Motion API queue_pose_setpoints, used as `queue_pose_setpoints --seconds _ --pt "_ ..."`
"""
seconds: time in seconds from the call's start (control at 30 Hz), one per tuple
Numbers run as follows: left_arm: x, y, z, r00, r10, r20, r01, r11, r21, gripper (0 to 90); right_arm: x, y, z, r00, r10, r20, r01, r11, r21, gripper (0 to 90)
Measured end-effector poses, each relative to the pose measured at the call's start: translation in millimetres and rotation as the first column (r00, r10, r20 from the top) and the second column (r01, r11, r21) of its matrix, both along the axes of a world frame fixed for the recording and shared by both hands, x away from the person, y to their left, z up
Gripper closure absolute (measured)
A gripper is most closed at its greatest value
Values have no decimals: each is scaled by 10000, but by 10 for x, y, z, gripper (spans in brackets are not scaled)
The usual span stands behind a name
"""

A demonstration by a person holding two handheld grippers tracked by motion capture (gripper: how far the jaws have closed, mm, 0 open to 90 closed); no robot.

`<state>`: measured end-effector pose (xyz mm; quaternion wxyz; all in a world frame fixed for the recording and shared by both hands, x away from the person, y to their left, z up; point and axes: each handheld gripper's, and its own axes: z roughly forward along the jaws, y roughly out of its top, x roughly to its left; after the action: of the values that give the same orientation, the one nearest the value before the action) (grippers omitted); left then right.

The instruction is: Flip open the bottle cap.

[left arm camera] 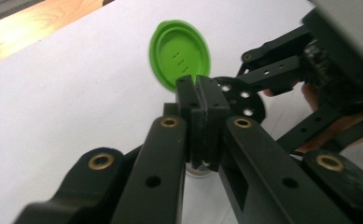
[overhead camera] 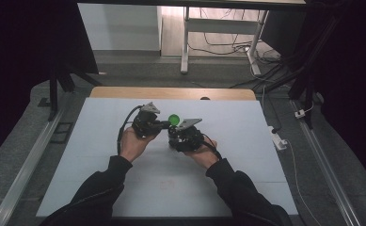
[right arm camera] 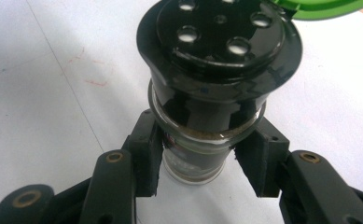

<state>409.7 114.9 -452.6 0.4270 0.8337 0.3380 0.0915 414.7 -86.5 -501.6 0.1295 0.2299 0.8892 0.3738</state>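
A glass spice jar [right arm camera: 202,154] has a black sifter top [right arm camera: 219,35] with several holes. Its green flip lid [left arm camera: 180,53] stands swung open. My right gripper [right arm camera: 202,161] is shut on the jar's glass body just below the top, one pad on each side. My left gripper [left arm camera: 200,93] is shut on the lower rim of the green lid, next to the sifter top [left arm camera: 242,100]. In the high view both hands meet over the middle of the white board [overhead camera: 124,188]; the left gripper [overhead camera: 165,124] reaches the green lid [overhead camera: 174,119], and the right gripper [overhead camera: 176,136] sits just below it.
The white board lies on a wooden table, whose bare edge [overhead camera: 171,92] shows at the back. A white power strip [overhead camera: 278,141] and cables lie on the floor to the right. Desk legs [overhead camera: 185,42] and tripod legs stand beyond the table.
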Motion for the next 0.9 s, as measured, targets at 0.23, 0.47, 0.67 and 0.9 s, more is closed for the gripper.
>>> queue_pose_setpoints --seconds 0.23,0.47,0.67,0.9 --pt "-66 29 31 9999 -69 112 69 10000 -10 816 4 -2 1 10000 13 -37 -13 10000 4 525" --pt "-179 103 81 9998 -72 209 76 9998 -188 663 1 7 7 10000 -45 -13 45 10000 -41 519" --pt "-261 167 83 9994 -247 225 250 9996 -125 552 -20 1 23 9998 -118 -137 119 9999 115 423" --pt "-411 278 89 9994 -294 176 295 9996 -51 435 -71 -57 85 9992 -176 -356 193 9988 460 315"
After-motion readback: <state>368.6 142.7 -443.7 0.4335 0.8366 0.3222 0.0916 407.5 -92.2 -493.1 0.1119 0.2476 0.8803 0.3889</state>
